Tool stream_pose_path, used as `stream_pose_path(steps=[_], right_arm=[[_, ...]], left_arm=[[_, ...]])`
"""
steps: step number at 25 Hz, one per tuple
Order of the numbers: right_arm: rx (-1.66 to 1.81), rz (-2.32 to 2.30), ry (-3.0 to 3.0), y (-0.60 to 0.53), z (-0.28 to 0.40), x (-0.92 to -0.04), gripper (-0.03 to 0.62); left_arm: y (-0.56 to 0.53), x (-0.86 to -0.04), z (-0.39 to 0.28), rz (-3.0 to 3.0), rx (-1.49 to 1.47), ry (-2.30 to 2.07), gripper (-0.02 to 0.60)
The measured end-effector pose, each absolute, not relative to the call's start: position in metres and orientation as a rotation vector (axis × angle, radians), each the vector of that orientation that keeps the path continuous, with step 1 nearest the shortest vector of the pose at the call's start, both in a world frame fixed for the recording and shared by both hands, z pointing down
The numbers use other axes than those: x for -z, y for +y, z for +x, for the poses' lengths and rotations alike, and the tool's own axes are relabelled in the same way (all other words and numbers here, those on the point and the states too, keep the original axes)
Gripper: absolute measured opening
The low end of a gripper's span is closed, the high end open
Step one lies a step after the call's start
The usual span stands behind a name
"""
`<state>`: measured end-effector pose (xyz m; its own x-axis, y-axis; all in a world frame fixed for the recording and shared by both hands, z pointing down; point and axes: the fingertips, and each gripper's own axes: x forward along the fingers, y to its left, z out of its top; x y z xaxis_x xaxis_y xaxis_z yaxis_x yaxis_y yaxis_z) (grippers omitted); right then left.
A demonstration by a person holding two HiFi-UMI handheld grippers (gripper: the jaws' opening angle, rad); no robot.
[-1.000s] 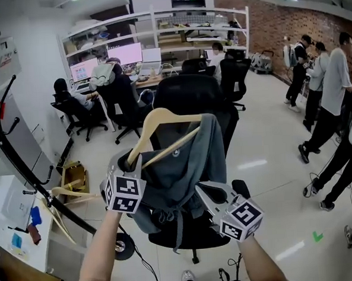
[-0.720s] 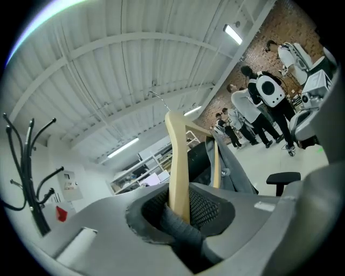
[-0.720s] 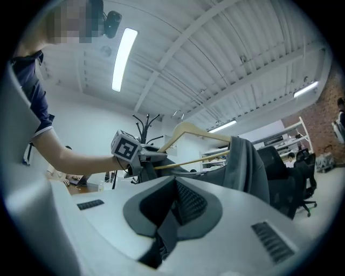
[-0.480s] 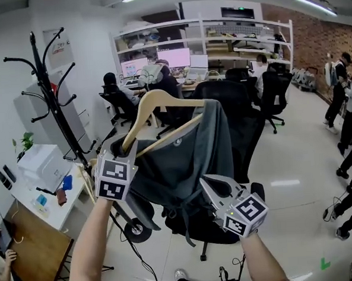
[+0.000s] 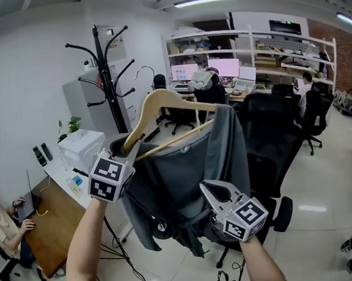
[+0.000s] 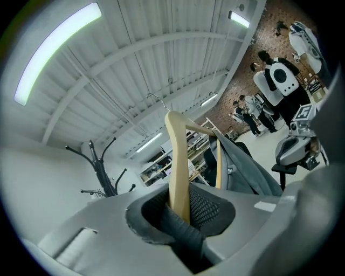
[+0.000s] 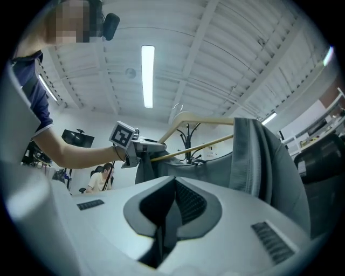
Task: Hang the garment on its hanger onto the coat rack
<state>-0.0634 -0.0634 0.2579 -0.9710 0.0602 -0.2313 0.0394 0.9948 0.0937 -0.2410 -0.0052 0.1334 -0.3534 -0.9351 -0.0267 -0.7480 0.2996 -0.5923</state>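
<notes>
A grey garment (image 5: 184,178) hangs on a wooden hanger (image 5: 162,102) held up in front of me. My left gripper (image 5: 126,149) is shut on the hanger's left arm; in the left gripper view the wood (image 6: 177,161) rises out of the jaws, with the garment (image 6: 242,167) to its right. My right gripper (image 5: 210,191) sits low against the garment's front, shut, with nothing visible between its pads (image 7: 170,215). The black coat rack (image 5: 103,70) stands behind and to the left of the hanger, its curved hooks bare. The hanger's metal hook (image 6: 155,99) points up.
A wooden desk (image 5: 50,228) with a seated person (image 5: 3,225) lies at the lower left. A white box (image 5: 81,145) stands by the rack's pole. A black office chair (image 5: 270,131) is behind the garment. Desks with monitors (image 5: 219,66) and shelves fill the back.
The view has swung left and the coat rack has come fully into view. Both grippers have carried the hanger and garment up and toward the rack. The left grip is unchanged.
</notes>
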Motion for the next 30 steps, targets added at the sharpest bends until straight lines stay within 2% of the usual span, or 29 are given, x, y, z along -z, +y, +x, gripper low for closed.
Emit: stream_pose_path(steps=[10,30], right_arm=[[-0.12,0.266,2.886,0.022,-0.153,-0.251,0.0],[-0.18,0.085,2.934,0.048,-0.269,-0.255,0.0]], left_arm=[[0.097,-0.148,-0.319,-1.458,0.789,2.296,0.094],[0.092,-0.175,-0.463,-1.565,0.761,2.229,0.094]])
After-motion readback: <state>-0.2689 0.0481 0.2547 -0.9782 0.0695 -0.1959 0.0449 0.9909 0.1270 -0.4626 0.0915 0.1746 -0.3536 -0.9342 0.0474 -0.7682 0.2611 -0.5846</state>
